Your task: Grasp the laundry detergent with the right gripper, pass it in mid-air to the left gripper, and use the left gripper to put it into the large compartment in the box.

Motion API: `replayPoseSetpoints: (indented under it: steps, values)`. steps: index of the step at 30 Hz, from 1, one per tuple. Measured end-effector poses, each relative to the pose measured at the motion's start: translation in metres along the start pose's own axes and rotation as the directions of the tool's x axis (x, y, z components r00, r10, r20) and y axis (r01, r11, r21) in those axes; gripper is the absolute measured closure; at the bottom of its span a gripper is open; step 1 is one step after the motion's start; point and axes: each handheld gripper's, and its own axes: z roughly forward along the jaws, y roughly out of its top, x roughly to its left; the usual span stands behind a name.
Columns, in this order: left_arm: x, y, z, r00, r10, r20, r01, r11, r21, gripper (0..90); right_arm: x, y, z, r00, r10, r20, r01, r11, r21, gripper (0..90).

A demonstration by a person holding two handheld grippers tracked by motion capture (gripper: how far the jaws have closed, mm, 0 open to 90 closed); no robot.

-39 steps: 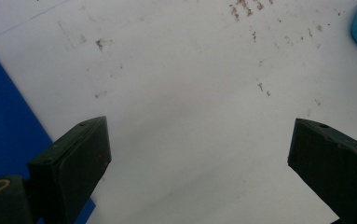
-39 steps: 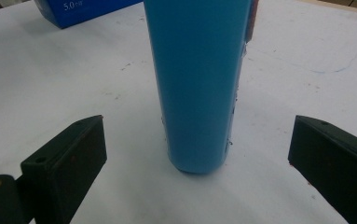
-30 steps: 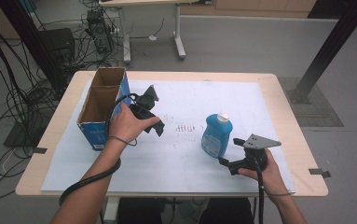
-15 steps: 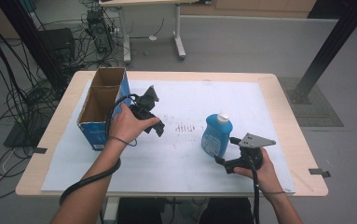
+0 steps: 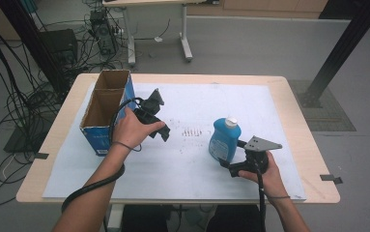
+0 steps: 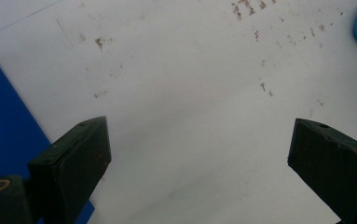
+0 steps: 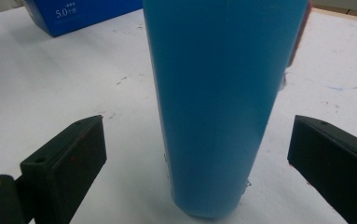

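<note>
The blue bottle (image 5: pixel 224 140) stands upright on the white sheet (image 5: pixel 197 159) that covers the bench (image 5: pixel 301 145), toward my right side, its white cap (image 5: pixel 230 122) uppermost. My right tongs (image 5: pixel 230 166) sit just beside its base on the near side, released; in the right gripper view the bottle (image 7: pixel 223 102) rises between the two parted jaws, touching neither, with bare sheet visible on both sides of it. My left tongs (image 5: pixel 159 126) are well apart from the bottle, held over the sheet just beside the blue cardboard box (image 5: pixel 106 113), also released; in the left gripper view the jaws stand wide over the scuffed sheet, the box wall (image 6: pixel 3 126) at one edge. The box is open at the top and divided into two compartments. A patch of small dark marks (image 5: pixel 191 131) lies on the sheet between the two tongs. Nothing stands between the right tongs and the bottle.
</note>
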Motion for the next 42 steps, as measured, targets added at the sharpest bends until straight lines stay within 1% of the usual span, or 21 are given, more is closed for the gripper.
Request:
replayPoseSetpoints:
  steps: [6, 12, 20, 27, 32, 42]
  values:
    - [0.001, 0.0, 0.0, 1.0, 0.003, 0.0, -0.003, 1.0, 0.002, 6.2, 0.001, -0.001, 0.004, 1.0, 0.003, 0.003, -0.003, 1.0, -0.008, 4.1]
    - [0.002, -0.001, 0.001, 1.0, -0.005, 0.002, 0.005, 1.0, -0.001, 6.3, 0.001, -0.002, 0.009, 1.0, 0.008, 0.006, -0.008, 1.0, -0.012, 4.2]
    - [0.003, 0.0, 0.003, 1.0, -0.001, 0.003, 0.001, 1.0, 0.004, 6.3, 0.0, -0.004, 0.013, 0.9998, 0.017, 0.009, -0.016, 1.0, -0.023, 4.4]
    - [0.003, 0.0, 0.001, 1.0, 0.0, 0.007, 0.0, 1.0, -0.006, 6.3, 0.0, -0.006, 0.016, 0.9997, 0.019, 0.013, -0.019, 0.999, -0.026, 4.4]
    - [0.003, 0.0, 0.002, 1.0, -0.002, 0.006, 0.002, 1.0, -0.004, 6.3, -0.002, -0.008, 0.018, 0.9995, 0.03, 0.006, -0.03, 0.999, -0.029, 4.3]
    - [0.003, 0.002, 0.003, 1.0, -0.006, 0.005, 0.006, 1.0, -0.001, 6.2, -0.002, -0.01, 0.019, 0.9994, 0.034, -0.001, -0.034, 0.999, -0.036, 4.4]
